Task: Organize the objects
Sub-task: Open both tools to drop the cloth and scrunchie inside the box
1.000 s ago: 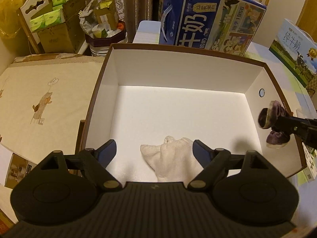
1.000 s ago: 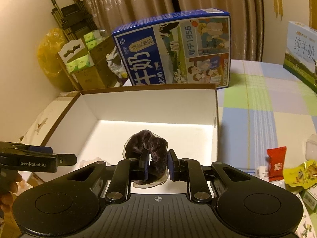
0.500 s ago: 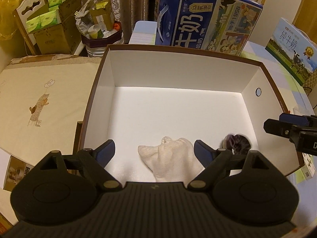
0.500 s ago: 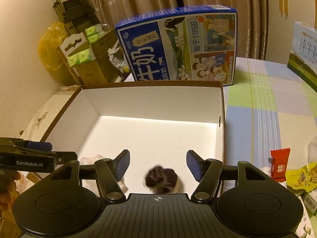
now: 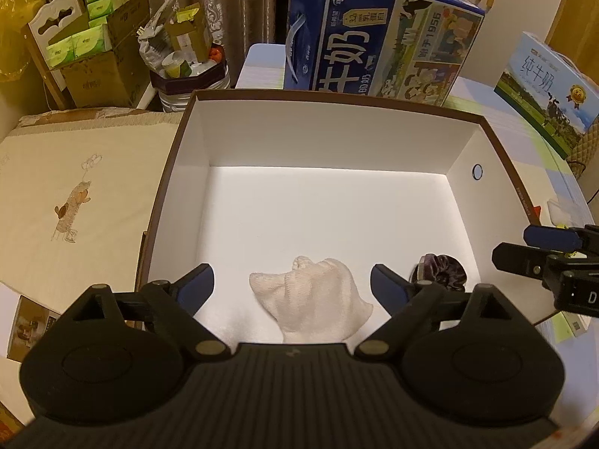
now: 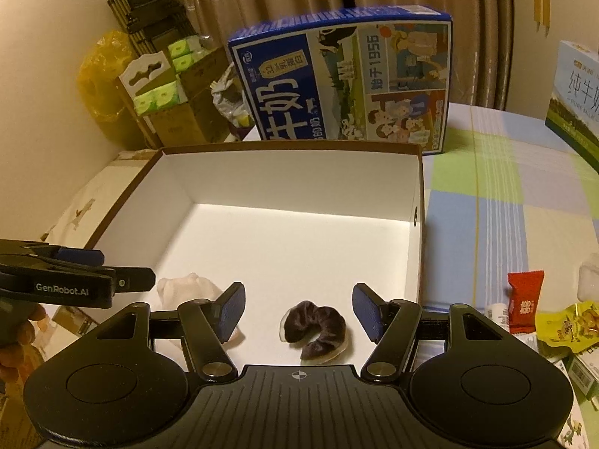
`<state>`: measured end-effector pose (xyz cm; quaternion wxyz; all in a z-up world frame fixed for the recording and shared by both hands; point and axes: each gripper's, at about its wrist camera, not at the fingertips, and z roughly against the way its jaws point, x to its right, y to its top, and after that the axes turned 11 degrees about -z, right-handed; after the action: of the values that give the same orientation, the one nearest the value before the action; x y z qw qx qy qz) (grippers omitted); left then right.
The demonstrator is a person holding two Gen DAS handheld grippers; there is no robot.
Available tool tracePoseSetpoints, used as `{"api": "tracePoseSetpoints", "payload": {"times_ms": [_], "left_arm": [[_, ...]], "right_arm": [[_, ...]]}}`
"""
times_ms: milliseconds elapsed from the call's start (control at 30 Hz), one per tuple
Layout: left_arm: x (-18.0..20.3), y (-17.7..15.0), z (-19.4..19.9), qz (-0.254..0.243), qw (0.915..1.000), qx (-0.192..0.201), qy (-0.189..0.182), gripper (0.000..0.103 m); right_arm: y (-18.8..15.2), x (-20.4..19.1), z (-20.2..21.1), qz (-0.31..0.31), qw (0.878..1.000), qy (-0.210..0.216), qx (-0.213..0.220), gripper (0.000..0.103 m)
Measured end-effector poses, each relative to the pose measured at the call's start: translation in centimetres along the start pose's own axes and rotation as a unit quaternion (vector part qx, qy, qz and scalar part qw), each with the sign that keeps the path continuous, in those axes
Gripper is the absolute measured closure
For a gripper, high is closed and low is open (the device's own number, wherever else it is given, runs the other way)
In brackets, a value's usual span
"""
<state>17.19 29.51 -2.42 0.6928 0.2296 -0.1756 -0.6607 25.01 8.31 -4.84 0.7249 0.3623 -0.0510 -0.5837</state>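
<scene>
while both jaws stand spread and empty, the right gripper (image 6: 298, 311) hangs over a dark velvet scrunchie (image 6: 315, 327) lying on the floor of the white box (image 6: 419, 232), near a cream sock (image 5: 313, 304) under the left gripper (image 5: 292, 285). soft, light, squashy; i'd pinch across its bunched ring.

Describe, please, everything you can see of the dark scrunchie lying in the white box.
The scrunchie is a dark purple-brown ring of gathered, velvety-looking fabric with a paler sheer frill along its edge. It lies flat and loose on the white floor of the box, near the front right corner, apart from the cream cloth. Nothing grips it: the right gripper hangs open above it, fingers clear on both sides.
</scene>
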Motion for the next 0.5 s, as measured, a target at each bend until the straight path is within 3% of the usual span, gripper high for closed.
{"api": "tracePoseSetpoints", "payload": {"times_ms": [500], "left_arm": [[4.1, -1.4, 3.7, 0.012, 0.9997, 0.018, 0.014, 0.01]], "right_arm": [[-1.3, 1.6, 4.7, 0.001, 0.999, 0.029, 0.023, 0.04]]}}
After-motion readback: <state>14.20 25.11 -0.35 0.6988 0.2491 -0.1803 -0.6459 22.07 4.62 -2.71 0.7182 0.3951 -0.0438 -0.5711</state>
